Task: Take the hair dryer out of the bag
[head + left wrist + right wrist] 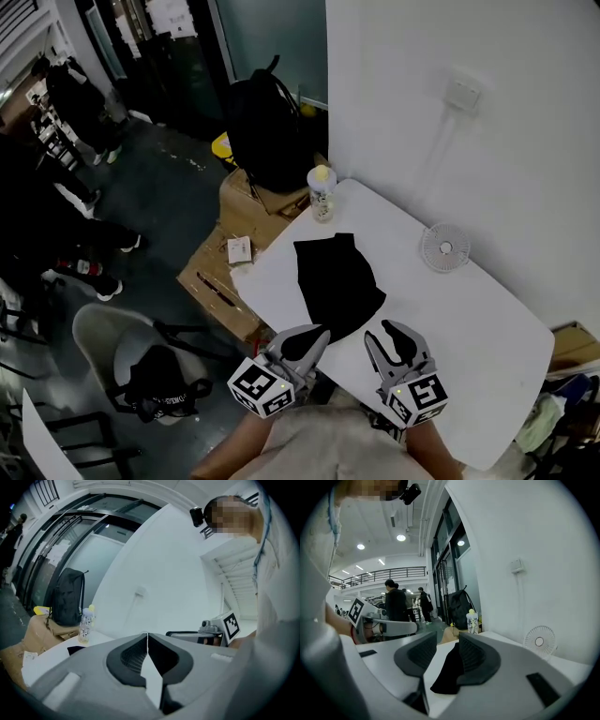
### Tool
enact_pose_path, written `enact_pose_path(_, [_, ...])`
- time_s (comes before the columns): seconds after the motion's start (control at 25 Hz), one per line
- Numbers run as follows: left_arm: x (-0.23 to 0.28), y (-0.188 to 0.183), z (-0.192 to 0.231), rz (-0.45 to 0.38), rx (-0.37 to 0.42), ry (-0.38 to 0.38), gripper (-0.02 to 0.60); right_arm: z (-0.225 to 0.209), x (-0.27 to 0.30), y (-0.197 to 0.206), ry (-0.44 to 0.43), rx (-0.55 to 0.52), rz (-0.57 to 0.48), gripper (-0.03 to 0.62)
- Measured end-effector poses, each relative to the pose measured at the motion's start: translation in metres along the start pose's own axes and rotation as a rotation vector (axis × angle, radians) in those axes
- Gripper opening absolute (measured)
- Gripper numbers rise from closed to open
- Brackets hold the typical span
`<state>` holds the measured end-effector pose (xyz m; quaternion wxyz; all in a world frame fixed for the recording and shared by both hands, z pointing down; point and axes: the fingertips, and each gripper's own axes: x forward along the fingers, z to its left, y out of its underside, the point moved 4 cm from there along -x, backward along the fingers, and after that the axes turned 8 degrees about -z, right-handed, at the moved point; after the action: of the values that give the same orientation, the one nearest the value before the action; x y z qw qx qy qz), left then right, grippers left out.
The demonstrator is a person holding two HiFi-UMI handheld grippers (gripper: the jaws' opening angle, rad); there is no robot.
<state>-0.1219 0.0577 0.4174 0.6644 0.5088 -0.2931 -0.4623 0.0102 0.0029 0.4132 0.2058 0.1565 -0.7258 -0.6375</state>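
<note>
A flat black bag (337,279) lies on the white table (469,328); no hair dryer shows. My left gripper (317,337) hovers at the bag's near edge with its jaws shut and nothing between them; in the left gripper view (147,637) the pads meet in a thin line. My right gripper (387,332) is just right of the bag's near corner and stands open. In the right gripper view (447,639) the bag (449,670) lies ahead, seen through the gap, and the pads do not touch it.
A spotted bottle (322,192) stands at the table's far corner and a small white fan (444,248) by the wall. Beyond the table's left edge are cardboard boxes (246,225), a black backpack (267,131) and a chair (112,352). People stand far off.
</note>
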Motion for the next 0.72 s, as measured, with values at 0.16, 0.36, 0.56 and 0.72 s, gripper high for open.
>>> enact_pose_path(0.16, [0.008,0.000,0.018,0.010,-0.013,0.016,0.012,-0.004,0.010,0.002,0.026,-0.012,0.016,0.158])
enact_pose_path(0.36, [0.017,0.004,0.031,0.039,-0.030,0.028,0.012,-0.009,0.017,0.007,0.052,-0.001,0.030,0.158])
enact_pose_path(0.56, [0.031,0.019,0.042,0.098,-0.013,0.037,0.012,-0.018,0.019,0.013,0.074,0.019,0.043,0.158])
enact_pose_path(0.72, [0.041,0.029,0.050,0.120,-0.003,0.036,0.012,-0.025,0.020,0.020,0.080,0.023,0.046,0.160])
